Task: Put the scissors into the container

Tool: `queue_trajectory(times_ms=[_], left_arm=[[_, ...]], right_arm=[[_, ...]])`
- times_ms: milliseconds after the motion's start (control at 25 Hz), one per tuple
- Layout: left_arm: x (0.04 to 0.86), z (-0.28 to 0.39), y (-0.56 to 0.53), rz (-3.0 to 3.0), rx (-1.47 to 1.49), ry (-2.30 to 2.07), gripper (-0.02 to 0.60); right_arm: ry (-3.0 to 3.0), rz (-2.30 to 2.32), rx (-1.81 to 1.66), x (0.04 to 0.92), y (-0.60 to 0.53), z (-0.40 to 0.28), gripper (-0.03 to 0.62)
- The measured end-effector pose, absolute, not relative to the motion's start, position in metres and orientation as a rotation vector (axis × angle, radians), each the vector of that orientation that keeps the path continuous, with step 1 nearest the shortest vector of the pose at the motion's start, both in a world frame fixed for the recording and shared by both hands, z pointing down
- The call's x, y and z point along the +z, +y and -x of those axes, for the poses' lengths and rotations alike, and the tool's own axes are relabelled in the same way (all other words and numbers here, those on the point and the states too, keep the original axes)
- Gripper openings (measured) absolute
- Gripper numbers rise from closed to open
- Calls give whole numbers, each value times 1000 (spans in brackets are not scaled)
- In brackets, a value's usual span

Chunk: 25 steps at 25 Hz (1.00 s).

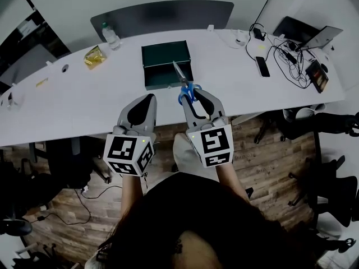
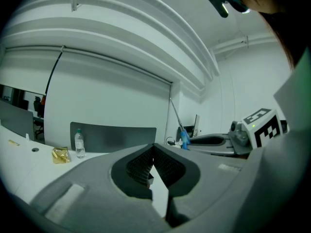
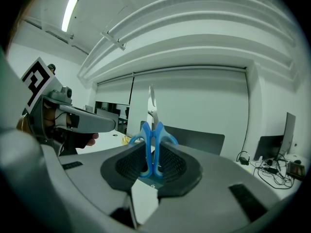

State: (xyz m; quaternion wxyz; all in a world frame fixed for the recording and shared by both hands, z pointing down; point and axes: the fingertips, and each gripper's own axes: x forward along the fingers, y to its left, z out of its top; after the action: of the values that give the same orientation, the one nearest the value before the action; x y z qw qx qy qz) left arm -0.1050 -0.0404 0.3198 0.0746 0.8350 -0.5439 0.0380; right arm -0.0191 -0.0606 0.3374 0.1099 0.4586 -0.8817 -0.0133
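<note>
In the right tool (image 3: 152, 163), the scissors (image 3: 147, 149), gripped.

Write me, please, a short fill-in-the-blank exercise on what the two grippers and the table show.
The right gripper is shut on the ___ handles of the scissors.
The left gripper is shut and holds ___.
In the head view the water bottle stands to the ___ of the container.
Missing words: blue; nothing; left.

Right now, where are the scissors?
In the head view the scissors sit at centre, their blue handles clamped in the right hand-held gripper and their blades pointing at the dark green container.
</note>
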Motion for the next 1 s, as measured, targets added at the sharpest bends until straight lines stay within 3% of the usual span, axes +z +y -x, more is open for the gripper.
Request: queue_trajectory(times_ms=[1000], left_arm=[[332, 113, -162, -2444, 136, -1671, 11]], right_arm=[[-2535, -1150, -95, 372, -186, 31, 92]])
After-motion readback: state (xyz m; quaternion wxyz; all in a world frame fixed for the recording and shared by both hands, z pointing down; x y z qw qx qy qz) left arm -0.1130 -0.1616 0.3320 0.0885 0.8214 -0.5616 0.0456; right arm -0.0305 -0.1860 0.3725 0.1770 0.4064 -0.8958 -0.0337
